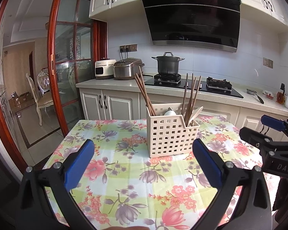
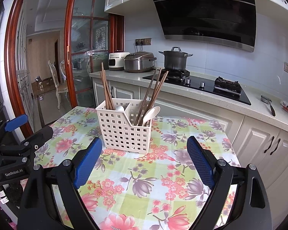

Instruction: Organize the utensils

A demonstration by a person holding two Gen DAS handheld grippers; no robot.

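Behind everything, the kitchen is filling the background — white cabinets, a black range hood (image 1: 192,17) slanting over the hob, and a grey stockpot (image 1: 168,64) sitting on the left burner, with two rice cookers (image 1: 124,69) standing beside it near the wooden sliding door (image 1: 53,57).

Closer in, the desk (image 1: 124,172) is lying under a flowered check cloth, bare apart from one thing. Toward its far edge the cream perforated utensil caddy (image 1: 170,136) is standing upright, split into two compartments. Brown chopsticks (image 2: 106,90) are leaning out of the left compartment, beside a white spoon bowl (image 2: 120,108) that is just peeking above the rim; more chopsticks (image 2: 153,94) are fanning out of the right compartment, along with a white spoon (image 2: 150,115) that is tilting over the low front wall.

Nearest the cameras, the left tongs (image 1: 143,153) are hovering over the cloth with their blue pads spread wide, grasping nothing, the caddy showing between them but well ahead. The right tongs (image 2: 144,155) are hanging likewise — released, pads far apart, nothing between them. Each pair is showing at the edge of the other's view, side by side and apart.
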